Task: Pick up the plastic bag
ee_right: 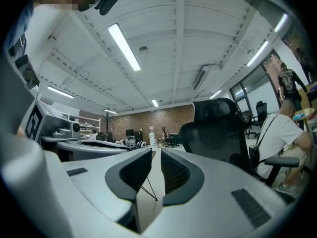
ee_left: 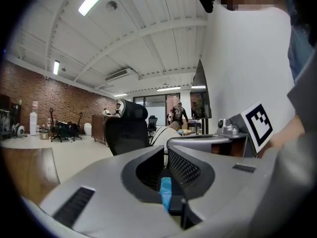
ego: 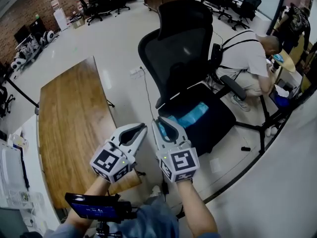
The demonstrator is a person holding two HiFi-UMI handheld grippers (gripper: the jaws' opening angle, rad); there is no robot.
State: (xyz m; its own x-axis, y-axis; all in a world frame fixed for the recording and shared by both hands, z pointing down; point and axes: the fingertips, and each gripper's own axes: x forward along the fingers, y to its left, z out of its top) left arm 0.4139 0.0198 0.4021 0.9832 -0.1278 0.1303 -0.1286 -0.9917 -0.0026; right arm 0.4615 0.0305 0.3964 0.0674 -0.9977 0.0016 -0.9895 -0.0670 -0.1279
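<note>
Plastic bag (ego: 190,115), blue and limp, lies on the seat of the black office chair (ego: 218,120). The backrest walls it off at 12 o'clock, so the open front edge is the only sensible way in.

Both grippers sit side by side short of that edge, which suits a two-handed take on something floppy (my reading).

- Left gripper (ego: 142,127): tips drawn together, nothing held. A blue sliver shows through its slit, probably the bag beyond.
- Right gripper (ego: 163,122): jaws a narrow slot apart, only floor between them. The bag is at its 1 o'clock, near but not touching.

Forearms reach forward from 6 o'clock, roughly parallel. Both grippers are held about level, marker cubes toward the wearer. Wooden table (ego: 69,118) stands at the chair's 9 o'clock.
</note>
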